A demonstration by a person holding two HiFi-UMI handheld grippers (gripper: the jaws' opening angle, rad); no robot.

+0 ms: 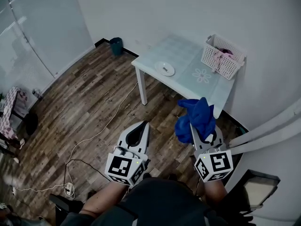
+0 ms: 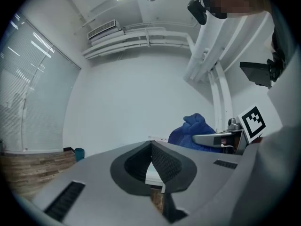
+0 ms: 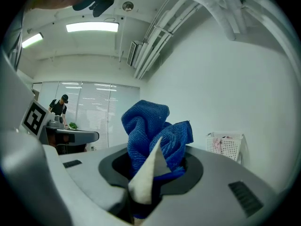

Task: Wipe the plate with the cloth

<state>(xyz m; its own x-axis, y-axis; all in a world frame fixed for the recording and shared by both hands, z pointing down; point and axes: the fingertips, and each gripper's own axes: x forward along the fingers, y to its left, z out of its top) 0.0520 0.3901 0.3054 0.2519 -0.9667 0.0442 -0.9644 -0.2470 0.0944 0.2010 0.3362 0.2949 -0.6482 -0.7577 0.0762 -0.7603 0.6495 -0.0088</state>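
Note:
A crumpled blue cloth (image 1: 196, 117) (image 3: 155, 135) sticks out of my right gripper (image 1: 199, 129), whose jaws are shut on it. It also shows at the right of the left gripper view as a blue cloth (image 2: 190, 132). My left gripper (image 1: 140, 132) (image 2: 151, 154) is shut with nothing in it. Both are held level over the wooden floor, short of the white table (image 1: 188, 76). A small white plate (image 1: 164, 68) lies on the table near its left front corner, well ahead of both grippers.
A white basket (image 1: 222, 56) (image 3: 225, 145) with pink things inside stands at the table's far right. A teal bin (image 1: 116, 45) sits by the back wall. A white cable (image 1: 101, 131) and a power strip (image 1: 68, 189) lie on the floor to the left.

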